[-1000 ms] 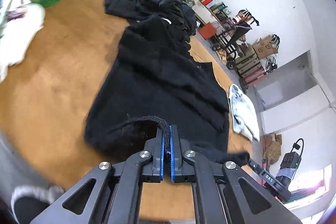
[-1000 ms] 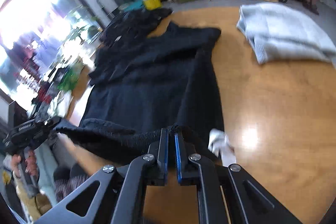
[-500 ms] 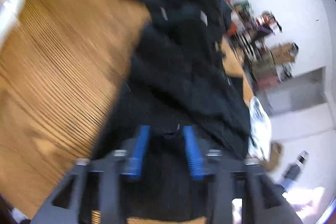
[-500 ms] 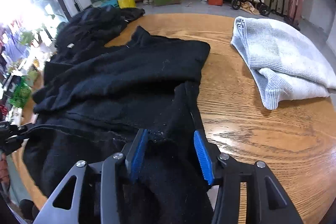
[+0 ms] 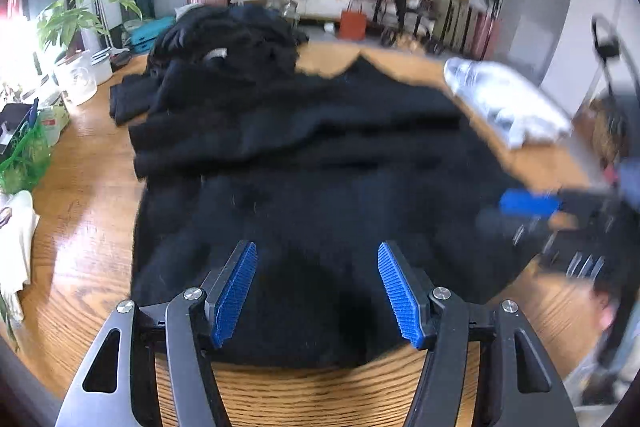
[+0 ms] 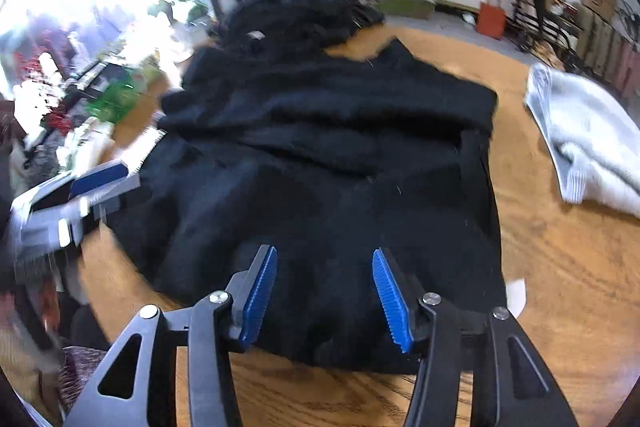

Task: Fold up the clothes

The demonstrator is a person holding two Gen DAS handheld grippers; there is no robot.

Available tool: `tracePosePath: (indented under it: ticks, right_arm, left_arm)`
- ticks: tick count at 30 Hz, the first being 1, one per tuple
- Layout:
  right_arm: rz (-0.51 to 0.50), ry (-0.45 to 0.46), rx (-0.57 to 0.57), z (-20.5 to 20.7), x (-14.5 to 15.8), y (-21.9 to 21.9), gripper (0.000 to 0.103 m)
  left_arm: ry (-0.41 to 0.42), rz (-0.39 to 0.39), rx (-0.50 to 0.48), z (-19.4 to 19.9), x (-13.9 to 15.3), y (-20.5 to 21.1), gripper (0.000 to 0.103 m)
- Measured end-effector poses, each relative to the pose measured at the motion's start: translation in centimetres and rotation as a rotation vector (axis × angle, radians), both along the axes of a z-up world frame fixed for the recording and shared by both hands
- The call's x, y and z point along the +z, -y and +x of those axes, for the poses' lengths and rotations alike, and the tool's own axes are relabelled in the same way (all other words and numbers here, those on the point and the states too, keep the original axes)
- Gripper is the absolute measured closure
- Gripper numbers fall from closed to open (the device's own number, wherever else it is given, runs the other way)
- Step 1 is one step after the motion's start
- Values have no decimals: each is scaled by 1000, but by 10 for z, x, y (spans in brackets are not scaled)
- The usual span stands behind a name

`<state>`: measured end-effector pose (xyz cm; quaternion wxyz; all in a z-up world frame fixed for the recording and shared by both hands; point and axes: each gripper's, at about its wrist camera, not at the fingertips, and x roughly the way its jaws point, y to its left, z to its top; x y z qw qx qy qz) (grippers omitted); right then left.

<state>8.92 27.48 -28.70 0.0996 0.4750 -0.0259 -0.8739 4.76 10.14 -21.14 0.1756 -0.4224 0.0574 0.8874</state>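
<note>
The black sweater is lying flat on the wooden counter. Both the left hand-held gripper and right hand-held gripper are opening, holding nothing. One fold seems finished; next, they probably need a new edge to grip.

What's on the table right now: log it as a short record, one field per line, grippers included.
surface: round wooden table
main garment: black sweater spread flat on the table, near hem under both grippers
left gripper: jaws opening, pads apart above the hem, not pressing on the cloth
right gripper: jaws opening, pads apart above the hem, gripping nothing
far side: pile of dark clothes behind the sweater
right side: folded light grey sweater, apart from the black one
fold state: lower part laid over, no further fold visible
</note>
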Motion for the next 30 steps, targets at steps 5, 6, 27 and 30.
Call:
tracePosePath:
  ticks: [5,6,27,30]
  right_arm:
    - [-71,62,-58,-16,-21,-24,50]
    - [-66,57,-54,-17,-23,-24,50]
    - [1,-67,-19,22,-7,2,32]
    - [87,41,-124,6,-25,-19,37]
  left_arm:
    - [77,74,170,-15,-22,38,38]
    - [86,92,203,-16,-21,46,38]
    - [52,107,185,20,9,21,38]
    - [17,84,225,35,28,27,36]
